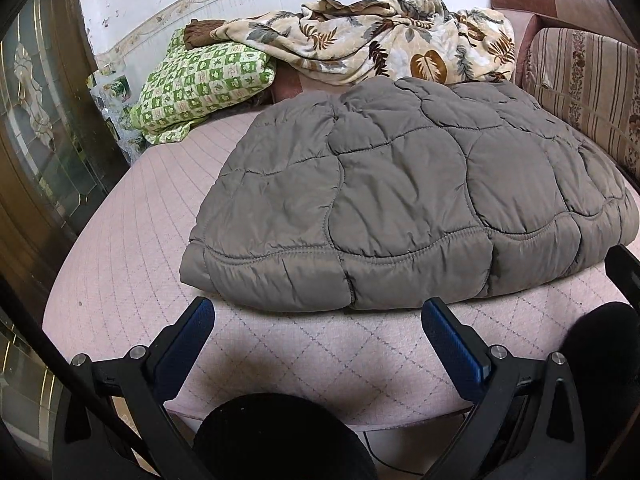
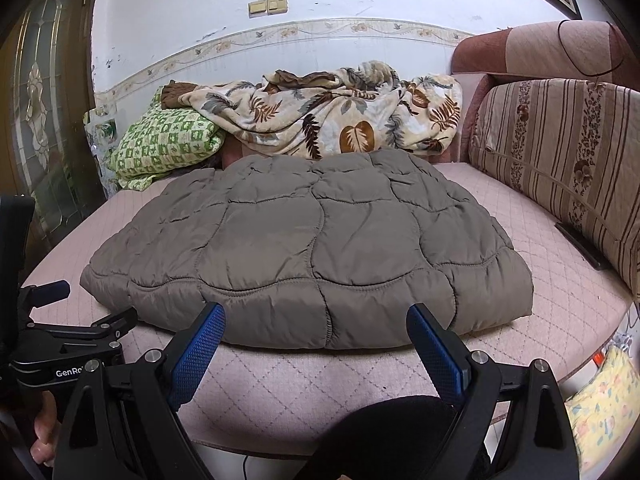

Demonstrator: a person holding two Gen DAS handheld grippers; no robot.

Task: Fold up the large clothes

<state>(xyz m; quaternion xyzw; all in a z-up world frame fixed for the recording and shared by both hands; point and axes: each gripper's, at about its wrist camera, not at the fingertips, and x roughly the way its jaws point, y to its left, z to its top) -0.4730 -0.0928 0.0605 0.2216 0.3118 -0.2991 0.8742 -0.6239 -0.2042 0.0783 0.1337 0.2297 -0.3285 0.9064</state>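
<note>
A grey quilted puffer garment [image 1: 400, 196] [image 2: 304, 248] lies folded into a thick rectangle on the pink seat cushion [image 1: 132, 264] [image 2: 280, 384]. My left gripper [image 1: 318, 312] stands open just in front of the garment's near edge, nothing between its blue pads [image 1: 188, 340]. My right gripper [image 2: 316, 316] is open too, its blue pads [image 2: 196, 356] at the garment's near hem without holding it. In the right wrist view the left gripper's black body [image 2: 60, 344] shows at the left edge, held by a hand.
A green checked pillow [image 1: 200, 80] [image 2: 168, 144] and a leaf-print blanket [image 1: 368, 40] [image 2: 332, 112] are piled at the back. A striped back cushion [image 1: 588, 92] [image 2: 560, 168] stands on the right. A glazed wooden door [image 1: 36, 120] is at the left. A dark flat object [image 2: 580, 246] lies by the cushion.
</note>
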